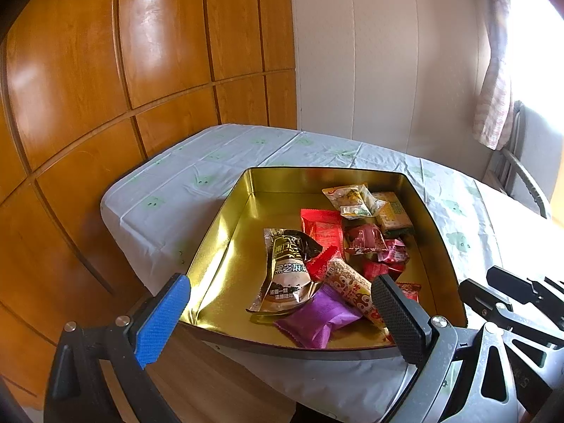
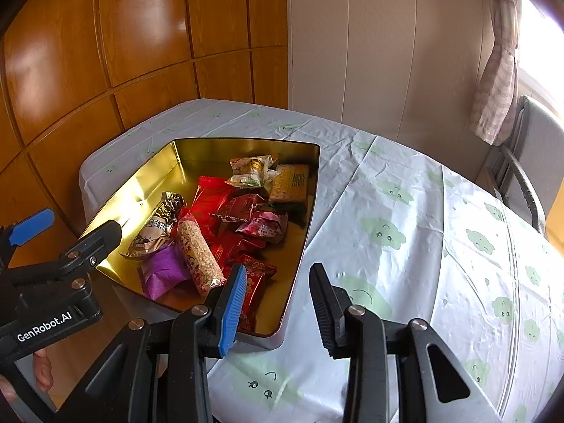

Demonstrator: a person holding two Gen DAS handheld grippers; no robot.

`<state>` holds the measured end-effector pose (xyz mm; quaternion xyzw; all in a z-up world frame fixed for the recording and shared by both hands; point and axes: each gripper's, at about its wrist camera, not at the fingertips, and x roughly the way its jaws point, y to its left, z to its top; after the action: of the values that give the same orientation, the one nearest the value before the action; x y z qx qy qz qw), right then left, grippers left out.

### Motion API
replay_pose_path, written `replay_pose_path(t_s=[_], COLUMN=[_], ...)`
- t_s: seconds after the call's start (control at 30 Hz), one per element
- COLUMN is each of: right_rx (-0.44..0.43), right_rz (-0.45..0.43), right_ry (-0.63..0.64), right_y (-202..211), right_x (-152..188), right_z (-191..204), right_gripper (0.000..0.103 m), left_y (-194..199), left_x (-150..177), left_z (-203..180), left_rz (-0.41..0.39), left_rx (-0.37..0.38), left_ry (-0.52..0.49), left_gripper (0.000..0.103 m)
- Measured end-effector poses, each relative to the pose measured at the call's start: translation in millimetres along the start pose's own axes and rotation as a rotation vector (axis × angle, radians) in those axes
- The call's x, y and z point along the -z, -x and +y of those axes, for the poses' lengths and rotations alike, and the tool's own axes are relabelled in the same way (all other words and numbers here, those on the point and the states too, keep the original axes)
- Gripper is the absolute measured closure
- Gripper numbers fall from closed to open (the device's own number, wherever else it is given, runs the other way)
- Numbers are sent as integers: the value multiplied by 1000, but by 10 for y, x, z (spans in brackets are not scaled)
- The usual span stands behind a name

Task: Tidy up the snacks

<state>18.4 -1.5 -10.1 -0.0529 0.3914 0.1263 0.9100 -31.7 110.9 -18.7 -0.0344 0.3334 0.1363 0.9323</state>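
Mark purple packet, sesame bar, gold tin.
purple packet point(image 1: 319, 319), left wrist view, middle of wrapper.
sesame bar point(image 2: 200, 258), right wrist view, mid-length of wrapper.
gold tin point(image 1: 225, 243), left wrist view, inner left wall.

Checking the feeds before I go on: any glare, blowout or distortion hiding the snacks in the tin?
Left wrist view: the window is blown out white and the gold tin mirrors light on its inner wall, yet the snacks read sharp. Right wrist view: same blown-out window, glare patches on the wardrobe, fisheye bending of its panel lines; the wrappers stay legible.

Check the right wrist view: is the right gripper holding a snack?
No. The right gripper is open with nothing between its jaws; the snacks lie in the gold tin.
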Motion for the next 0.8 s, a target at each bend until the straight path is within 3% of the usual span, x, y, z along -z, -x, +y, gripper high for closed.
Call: replay_pose_path(t_s=[0.8], right_rx=[-7], right_rz=[6], right_ry=[9], right_y=[-14], right_x=[28], right_z=[4], right_gripper=[65], left_y=[-12], left_x=[14], left_z=[22], left_rz=[11], left_rx=[2], left_ry=[8], left_gripper=[0])
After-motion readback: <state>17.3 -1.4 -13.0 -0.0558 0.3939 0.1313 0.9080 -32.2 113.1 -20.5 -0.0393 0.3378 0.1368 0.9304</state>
